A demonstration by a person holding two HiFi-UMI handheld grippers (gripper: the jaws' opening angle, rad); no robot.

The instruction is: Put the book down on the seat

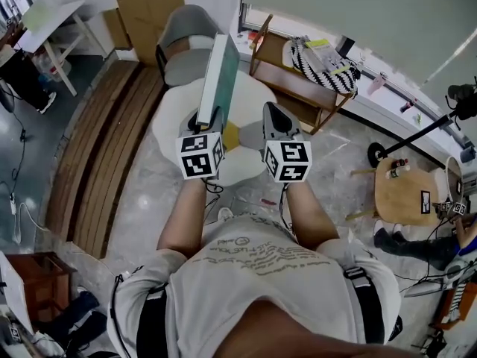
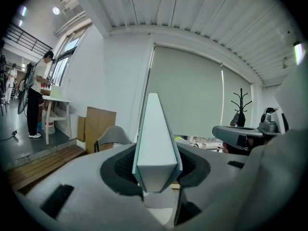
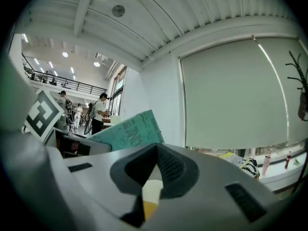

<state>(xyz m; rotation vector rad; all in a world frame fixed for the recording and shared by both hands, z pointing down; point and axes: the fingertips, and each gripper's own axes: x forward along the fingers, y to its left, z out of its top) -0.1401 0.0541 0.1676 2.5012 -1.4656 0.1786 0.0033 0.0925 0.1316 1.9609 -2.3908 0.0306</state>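
A: Head view first: what takes up the most room?
B: The slatted wooden platform (image 1: 104, 151) down the left, its long boards running away from the person. Beside it, in the middle, sits the white daisy-shaped seat (image 1: 175, 118), lobed round the edge, with a yellow patch near its centre.
A: And beyond that?
B: A grey chair (image 1: 186, 43) stands just behind the seat, and flat cardboard (image 1: 149, 10) stands by the wall. To the right, a wooden rack (image 1: 298, 88) carries a black-and-white striped bag (image 1: 324, 62). A round wooden table (image 1: 402, 192) stands well apart at the far right.
A: Where's the book?
B: The book (image 1: 222, 77) is up in the air, standing nearly upright with its teal cover showing, over the seat and not touching it. Its lower end sits in the left gripper (image 1: 206, 119).
A: Is it gripped?
B: Yes. In the left gripper view the pale page block rises straight up between the two dark pads, which press on the covers from either side.
A: And the right gripper?
B: The right gripper (image 1: 270, 109) hovers just beside the book, level with the left one, over the seat. In the right gripper view its jaws meet at the tips with nothing between them, and the teal cover shows off to its left
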